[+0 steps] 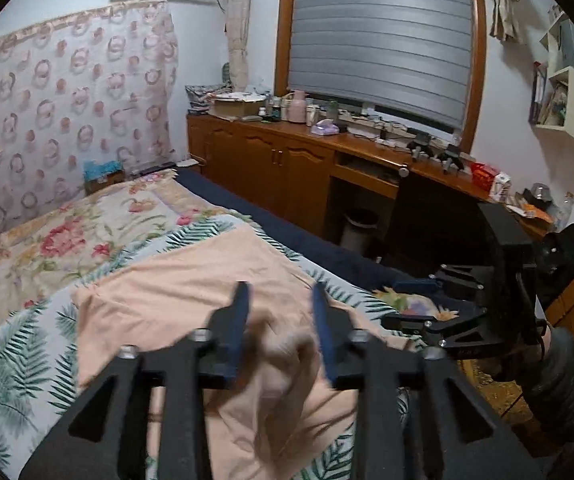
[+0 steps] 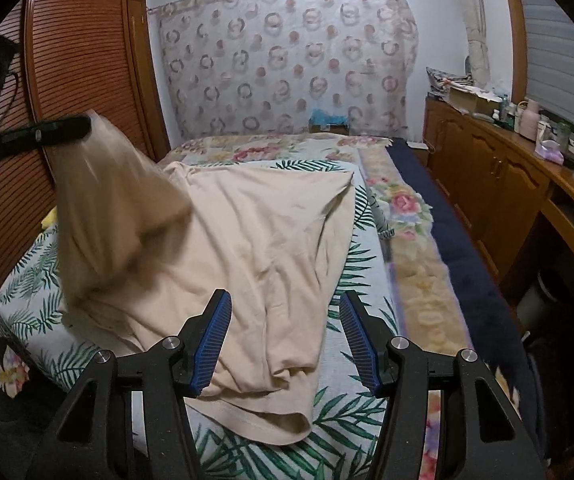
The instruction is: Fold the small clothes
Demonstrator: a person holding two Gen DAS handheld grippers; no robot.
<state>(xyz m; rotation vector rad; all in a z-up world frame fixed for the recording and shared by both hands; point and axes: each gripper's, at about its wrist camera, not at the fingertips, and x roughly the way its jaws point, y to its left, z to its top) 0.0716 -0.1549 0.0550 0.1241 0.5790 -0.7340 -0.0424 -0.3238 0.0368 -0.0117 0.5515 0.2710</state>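
Observation:
A peach garment (image 2: 247, 220) lies spread on the leaf-print sheet of the bed (image 2: 351, 412). My left gripper (image 1: 281, 292) is raised above the bed, its fingers apart, with a blurred fold of the peach garment (image 1: 283, 356) hanging between them. In the right wrist view the left gripper (image 2: 83, 126) shows at the upper left with the garment draping down from its tip. My right gripper (image 2: 285, 300) is open and empty, hovering above the garment's near hem. It also shows in the left wrist view (image 1: 427, 304) at the right.
A floral blanket (image 2: 403, 216) and a dark blue bed edge (image 2: 467, 264) run along the right. A wooden cabinet (image 1: 271, 168) with clutter stands under the window. A slatted wardrobe (image 2: 79, 60) stands left of the bed. A bin (image 1: 357, 228) sits under the desk.

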